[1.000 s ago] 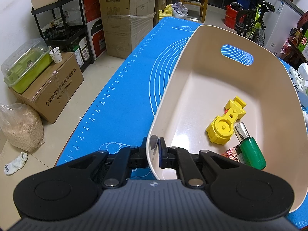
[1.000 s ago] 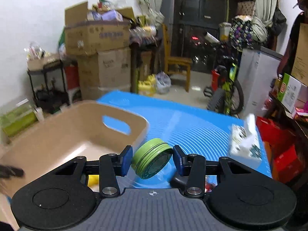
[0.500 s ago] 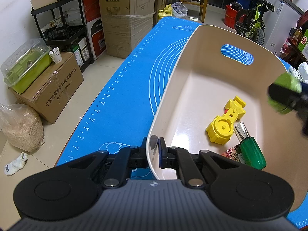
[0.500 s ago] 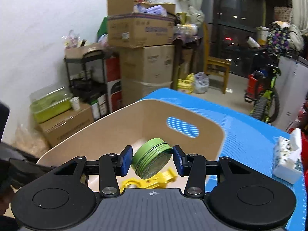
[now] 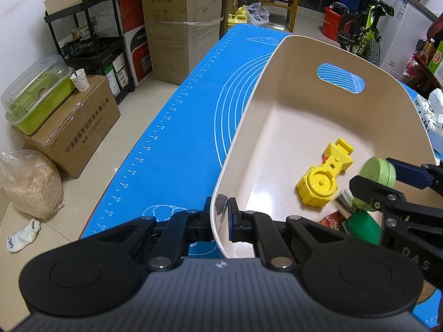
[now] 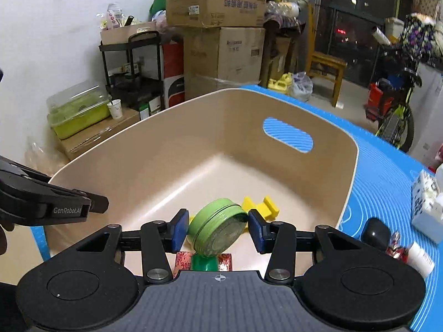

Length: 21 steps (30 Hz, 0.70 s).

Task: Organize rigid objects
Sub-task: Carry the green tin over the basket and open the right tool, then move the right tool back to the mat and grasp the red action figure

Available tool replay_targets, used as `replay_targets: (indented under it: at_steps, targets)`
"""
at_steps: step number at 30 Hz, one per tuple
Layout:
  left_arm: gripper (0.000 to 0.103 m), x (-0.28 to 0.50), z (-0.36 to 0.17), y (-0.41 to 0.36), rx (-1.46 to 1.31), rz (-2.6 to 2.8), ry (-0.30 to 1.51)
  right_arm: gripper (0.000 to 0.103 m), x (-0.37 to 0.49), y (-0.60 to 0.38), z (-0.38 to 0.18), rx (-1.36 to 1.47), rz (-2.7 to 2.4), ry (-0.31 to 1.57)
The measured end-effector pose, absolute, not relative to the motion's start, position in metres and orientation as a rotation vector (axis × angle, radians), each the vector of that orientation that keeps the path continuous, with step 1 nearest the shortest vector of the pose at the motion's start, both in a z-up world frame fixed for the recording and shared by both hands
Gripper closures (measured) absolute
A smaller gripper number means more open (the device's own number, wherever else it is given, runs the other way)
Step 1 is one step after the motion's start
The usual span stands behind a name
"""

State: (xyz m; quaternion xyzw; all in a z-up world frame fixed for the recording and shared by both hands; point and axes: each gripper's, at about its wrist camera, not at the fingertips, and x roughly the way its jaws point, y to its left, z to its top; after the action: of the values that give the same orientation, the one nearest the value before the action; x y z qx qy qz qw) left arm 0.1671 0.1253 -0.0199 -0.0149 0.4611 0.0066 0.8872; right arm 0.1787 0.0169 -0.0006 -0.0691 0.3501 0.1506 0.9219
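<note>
Blue-matted worktop (image 5: pixel 177 144) is carrying the bin (image 5: pixel 249 127), whose near rim the left gripper (image 5: pixel 224 215) is clenching. Right gripper (image 6: pixel 216 228) is opening, fingers off the tin (image 6: pixel 217 229) between them; dropping tilted, it risks rolling against the bottle (image 6: pixel 205 262) below.

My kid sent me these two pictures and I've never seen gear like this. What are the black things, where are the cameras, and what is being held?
A person holds two hand grippers, each with a forward-looking camera. The left gripper is shut on the rim of the beige tub, which sits on a blue mat. The right gripper is opening over the tub; the green tin sits between its fingers, apparently loose. Inside lie a yellow toy and a green bottle.
</note>
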Motion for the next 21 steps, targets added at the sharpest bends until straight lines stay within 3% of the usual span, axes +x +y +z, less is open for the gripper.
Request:
replay_targets:
  at_steps: [3,21]
  targets:
    - [0.092,0.167,-0.019,0.125,-0.03,0.014,0.959,0.028,0.174,0.009,0.003,-0.091,0.3,0.709]
    - [0.092,0.167,-0.019,0.124,-0.032,0.014,0.96,0.025,0.165,-0.092,0.033,0.024,0.091,0.599]
